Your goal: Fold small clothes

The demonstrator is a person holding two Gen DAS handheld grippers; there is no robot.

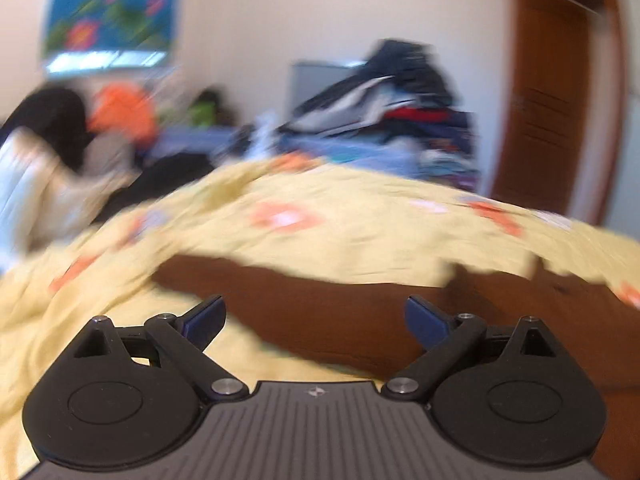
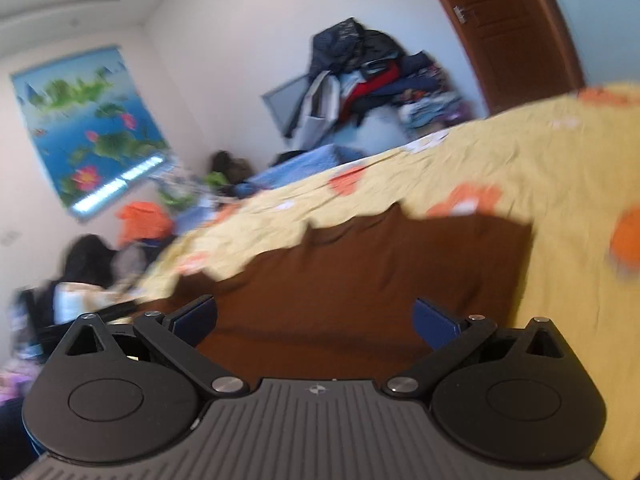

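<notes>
Two open claws, left claw [image 1: 315, 320], right claw [image 2: 315, 320], brown garment [image 2: 360, 280] just ahead

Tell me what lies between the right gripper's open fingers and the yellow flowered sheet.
Only brown cloth, spread flat ahead of the right gripper. It runs up to the yellow flowered sheet; the right wrist view shows it.

The brown garment [image 2: 360, 280] lies on the flowered bedspread [image 2: 520, 168], which spreads behind it and to its right. Beyond the bedspread's far edge a heap of clothes [image 2: 372, 76] stands against the wall, left of the door [image 2: 508, 20]. Left of the heap hangs a lotus picture [image 2: 84, 124].
</notes>
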